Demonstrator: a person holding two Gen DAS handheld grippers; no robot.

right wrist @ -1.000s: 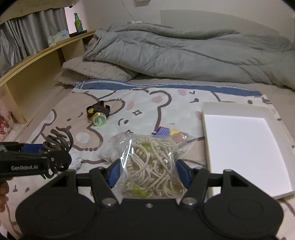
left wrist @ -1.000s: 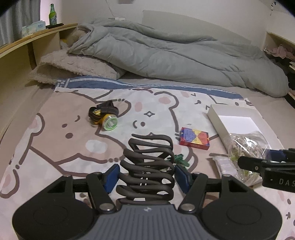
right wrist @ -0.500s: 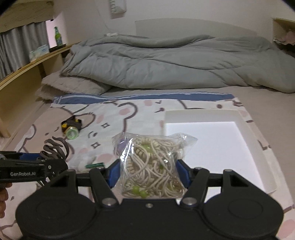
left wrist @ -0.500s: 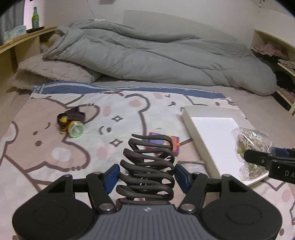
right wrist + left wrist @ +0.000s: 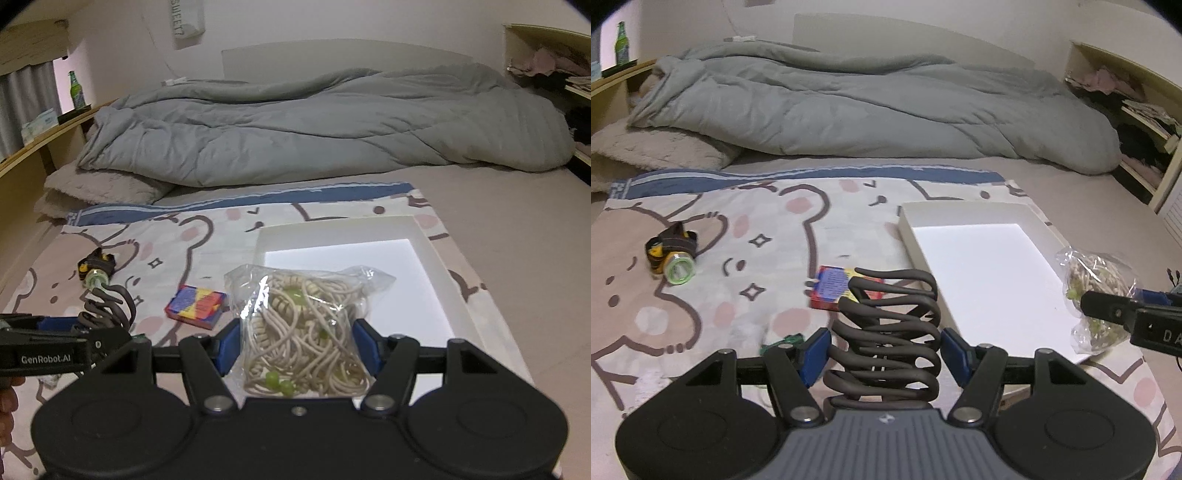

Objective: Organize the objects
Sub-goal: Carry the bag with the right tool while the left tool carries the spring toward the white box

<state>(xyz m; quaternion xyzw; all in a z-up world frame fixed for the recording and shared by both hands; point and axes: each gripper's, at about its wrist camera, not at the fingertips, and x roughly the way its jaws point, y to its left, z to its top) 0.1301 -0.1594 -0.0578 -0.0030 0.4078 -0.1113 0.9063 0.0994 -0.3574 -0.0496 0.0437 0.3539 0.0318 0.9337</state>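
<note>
tray: white, shallow, on bear blanket, dead ahead of right gripper, ahead-right of left gripper
nearer: right; bag already hangs over tray's near end
right jaws: clamped on bag
left jaws: clamped on coil, off tray's left edge
tray axis: long side runs away from both grippers
bag: clear, crinkly, beige cords and green beads
coil: dark, springy loops, upright
loose: headlamp, card box, on blanket left of tray
</note>
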